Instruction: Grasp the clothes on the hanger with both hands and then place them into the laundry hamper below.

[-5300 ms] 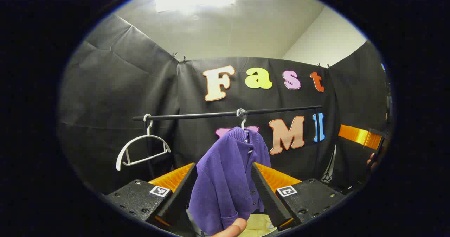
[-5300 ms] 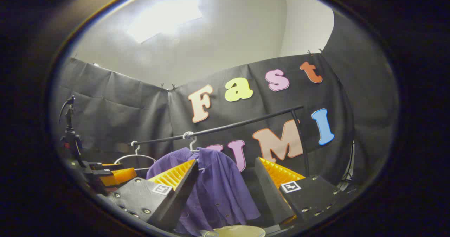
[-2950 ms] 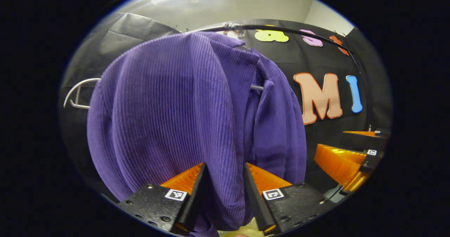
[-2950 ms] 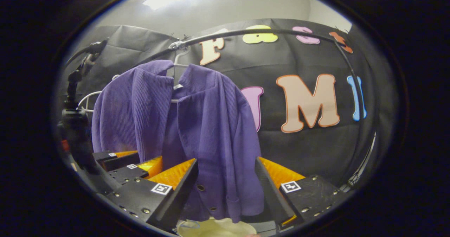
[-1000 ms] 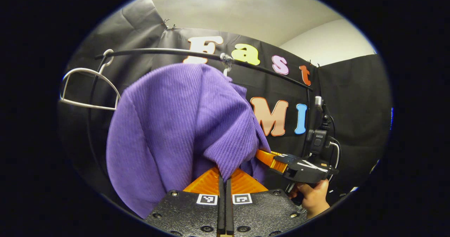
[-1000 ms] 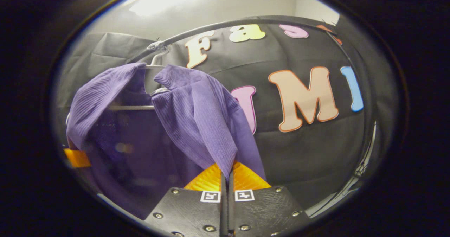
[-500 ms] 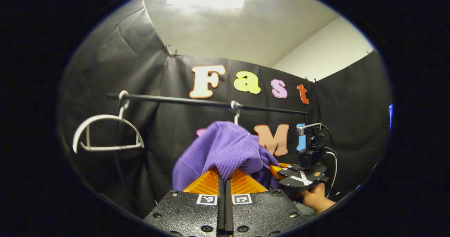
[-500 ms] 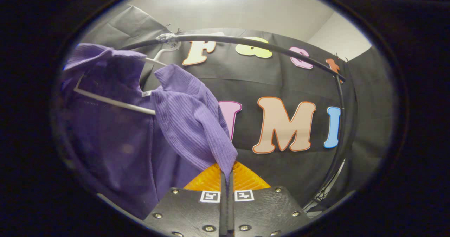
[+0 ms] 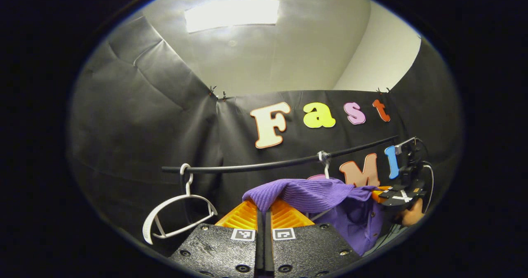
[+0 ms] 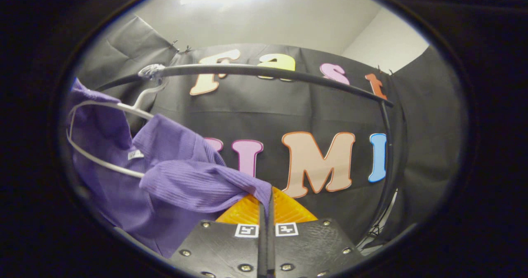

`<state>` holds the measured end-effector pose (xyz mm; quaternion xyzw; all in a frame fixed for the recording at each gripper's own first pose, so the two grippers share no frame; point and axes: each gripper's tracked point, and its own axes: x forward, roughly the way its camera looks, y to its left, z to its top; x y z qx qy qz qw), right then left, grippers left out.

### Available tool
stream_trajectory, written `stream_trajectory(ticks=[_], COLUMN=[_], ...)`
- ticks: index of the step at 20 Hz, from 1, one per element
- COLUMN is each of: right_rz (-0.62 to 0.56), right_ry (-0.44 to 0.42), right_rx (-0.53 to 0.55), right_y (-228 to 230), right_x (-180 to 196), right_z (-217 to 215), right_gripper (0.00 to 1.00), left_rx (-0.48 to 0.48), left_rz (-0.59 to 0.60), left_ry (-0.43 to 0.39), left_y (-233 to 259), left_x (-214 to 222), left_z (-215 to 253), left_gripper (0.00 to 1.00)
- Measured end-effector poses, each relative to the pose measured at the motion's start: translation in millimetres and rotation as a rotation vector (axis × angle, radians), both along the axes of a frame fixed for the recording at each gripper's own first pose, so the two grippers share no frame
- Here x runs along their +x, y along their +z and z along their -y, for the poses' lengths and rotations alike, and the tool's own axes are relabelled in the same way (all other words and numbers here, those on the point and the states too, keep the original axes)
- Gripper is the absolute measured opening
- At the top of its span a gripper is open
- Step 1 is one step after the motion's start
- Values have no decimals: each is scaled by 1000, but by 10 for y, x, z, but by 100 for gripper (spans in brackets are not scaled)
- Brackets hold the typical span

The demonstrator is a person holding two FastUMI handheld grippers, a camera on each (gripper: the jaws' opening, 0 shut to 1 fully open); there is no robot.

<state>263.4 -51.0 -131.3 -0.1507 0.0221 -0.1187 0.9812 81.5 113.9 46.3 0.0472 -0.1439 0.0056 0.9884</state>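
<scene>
While both grippers, left [image 9: 264, 212] & right [image 10: 266, 206], are clenched on the shirt [image 9: 313, 193], it is stretched sideways btwn them, partly on the hanger [image 10: 103, 135], upper left.

the cardigan [image 9: 313, 193] covers most of its hanger [image 9: 326, 168] in the left gripper view, leaving just the hook; its lower part is cut off by the edge. in the right gripper view the cardigan [image 10: 173, 183] runs past the left edge
</scene>
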Motion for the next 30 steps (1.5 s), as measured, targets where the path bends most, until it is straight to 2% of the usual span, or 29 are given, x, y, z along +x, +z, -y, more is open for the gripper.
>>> stream_trajectory(ticks=[4, 8, 9, 10, 11, 14, 19, 22, 23, 24, 27, 30], right_rz=[124, 178, 175, 169, 158, 100, 62, 89, 81, 71, 23, -7], right_ry=[-36, -47, -48, -46, -43, -34, -46, -84, -91, -102, -130, -119], right_rx=[33, 100, 117, 131, 144, 183, 94, 29, 17, 14, 19, 46], right_y=[291, 416, 418, 420, 399, 269, 245, 396, 375, 351, 194, -57], right_x=[197, 392, 462, 529, 563, 807, 1079, 1252, 1310, 1369, 1480, 1504], right_z=[67, 153, 172, 204, 212, 271, 300, 396, 423, 456, 625, 674], right_gripper=[1, 1, 1, 5, 1, 1, 1, 1, 5, 0, 1, 1], left_rx=[53, 26, 29, 29, 27, -1, -43, -50, -49, -49, -58, -100], left_rz=[35, 20, 21, 17, 9, -35, -140, -180, -184, -197, -233, -274], left_ry=[56, 55, 64, 72, 74, 63, 26, 14, 14, 10, -5, -10], left_y=[209, 285, 303, 309, 294, 210, 78, 66, 61, 42, -63, -269], left_x=[190, 348, 393, 419, 442, 524, 695, 699, 711, 726, 757, 817], left_z=[-126, -172, -206, -234, -236, -265, -333, -356, -359, -342, -325, -325], left_gripper=[1, 0, 1, 2, 0, 1, 1, 1, 1, 1, 1, 1])
